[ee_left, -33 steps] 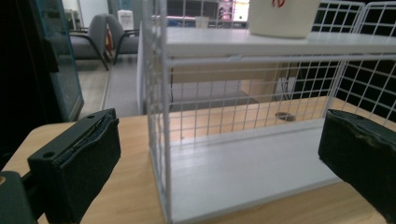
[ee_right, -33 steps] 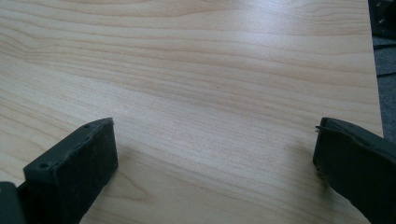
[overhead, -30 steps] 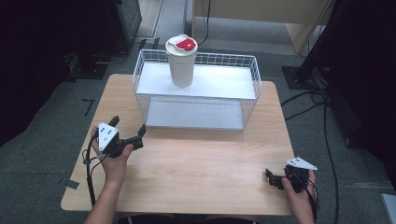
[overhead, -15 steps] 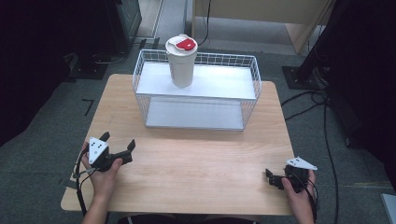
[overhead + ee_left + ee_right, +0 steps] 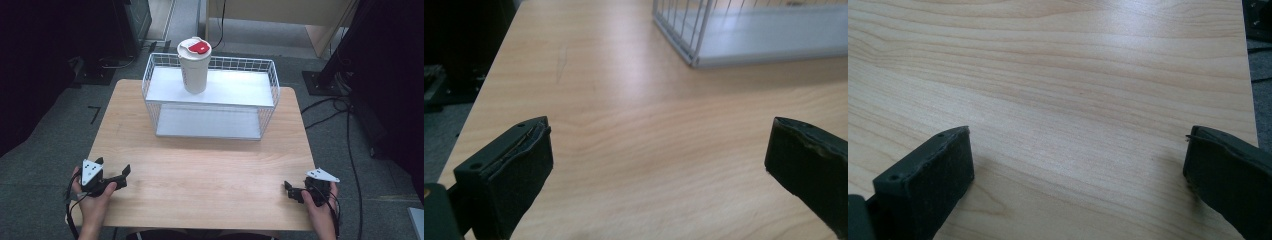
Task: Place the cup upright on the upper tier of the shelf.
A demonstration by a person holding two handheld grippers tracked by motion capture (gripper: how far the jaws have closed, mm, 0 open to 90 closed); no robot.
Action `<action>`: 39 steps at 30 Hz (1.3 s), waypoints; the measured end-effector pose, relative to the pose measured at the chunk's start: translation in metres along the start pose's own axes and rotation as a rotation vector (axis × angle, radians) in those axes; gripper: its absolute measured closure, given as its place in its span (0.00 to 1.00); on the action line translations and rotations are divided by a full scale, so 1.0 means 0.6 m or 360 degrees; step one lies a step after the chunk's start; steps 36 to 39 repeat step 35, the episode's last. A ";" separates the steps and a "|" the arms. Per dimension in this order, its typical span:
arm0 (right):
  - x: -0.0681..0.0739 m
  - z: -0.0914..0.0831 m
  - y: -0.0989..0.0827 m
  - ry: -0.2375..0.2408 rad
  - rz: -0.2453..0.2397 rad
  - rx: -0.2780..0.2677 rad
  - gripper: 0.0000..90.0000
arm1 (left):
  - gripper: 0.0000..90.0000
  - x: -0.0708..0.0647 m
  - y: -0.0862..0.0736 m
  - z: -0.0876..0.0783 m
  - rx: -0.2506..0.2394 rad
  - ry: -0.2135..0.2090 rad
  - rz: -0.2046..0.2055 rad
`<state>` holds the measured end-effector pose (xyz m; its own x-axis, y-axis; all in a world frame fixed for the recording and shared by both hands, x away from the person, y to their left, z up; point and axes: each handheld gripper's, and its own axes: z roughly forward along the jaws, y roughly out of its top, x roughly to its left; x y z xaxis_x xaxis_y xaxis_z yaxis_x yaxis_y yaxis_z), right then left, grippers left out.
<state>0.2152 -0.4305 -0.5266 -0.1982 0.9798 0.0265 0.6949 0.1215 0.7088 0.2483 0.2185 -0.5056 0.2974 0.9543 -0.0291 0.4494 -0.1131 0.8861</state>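
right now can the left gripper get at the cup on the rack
Probably yes. The left gripper is open and empty near the table's front left corner, with bare wood between it and the rack. The cup stands upright on the top shelf, open from above.

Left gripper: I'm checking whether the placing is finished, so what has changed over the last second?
The left gripper has drawn back from beside the rack to the table's near left corner, jaws open and empty. The right gripper stayed at the near right corner, open. The cup stayed upright on the rack's top shelf.
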 end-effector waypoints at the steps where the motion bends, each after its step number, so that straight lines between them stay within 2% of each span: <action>1: 0.000 0.000 0.000 0.0001 0.0001 0.0000 0.00 | 0.00 0.001 -0.001 -0.001 0.0037 0.0018 0.0027; 3: 0.000 0.000 0.000 0.0000 0.0000 0.0000 0.00 | 0.00 0.002 -0.005 -0.001 0.0107 0.0031 0.0085; 4: 0.000 0.000 0.000 0.0000 0.0000 0.0001 0.00 | 0.00 0.003 -0.008 -0.001 0.0133 0.0021 0.0086; 7: 0.000 0.000 0.000 0.0000 -0.0001 0.0000 0.00 | 0.00 0.004 -0.012 0.000 0.0194 -0.0034 0.0082; 10: 0.000 0.000 0.000 0.0000 -0.0002 0.0000 0.00 | 0.00 0.002 -0.012 0.005 0.0278 -0.0026 0.0078; 12: 0.000 0.000 0.000 -0.0001 -0.0002 -0.0001 0.00 | 0.00 0.003 -0.012 0.007 0.0305 -0.0033 0.0058; 14: 0.000 0.000 0.000 0.0000 -0.0002 -0.0001 0.00 | 0.00 0.006 -0.012 0.013 0.0408 -0.0061 0.0024; 15: 0.000 0.000 0.000 -0.0001 -0.0002 -0.0001 0.00 | 0.00 0.005 -0.012 0.019 0.0484 -0.0040 0.0013; 17: 0.000 0.000 0.000 -0.0001 -0.0002 -0.0001 0.00 | 0.00 0.000 -0.012 0.023 0.0529 0.0022 0.0048; 22: 0.000 0.000 0.000 -0.0011 0.0006 0.0000 0.00 | 0.00 -0.003 -0.012 0.024 0.0538 0.0029 0.0066; 26: 0.001 0.000 0.000 -0.0012 0.0009 0.0001 0.00 | 0.00 -0.010 -0.009 0.030 0.0538 0.0064 0.0039; 29: 0.000 0.000 0.000 -0.0012 0.0009 0.0001 0.00 | 0.00 -0.017 -0.008 0.033 0.0537 0.0048 0.0048; 39: 0.001 0.000 -0.001 -0.0009 0.0012 0.0000 0.00 | 0.00 -0.017 -0.008 0.033 0.0536 0.0046 0.0046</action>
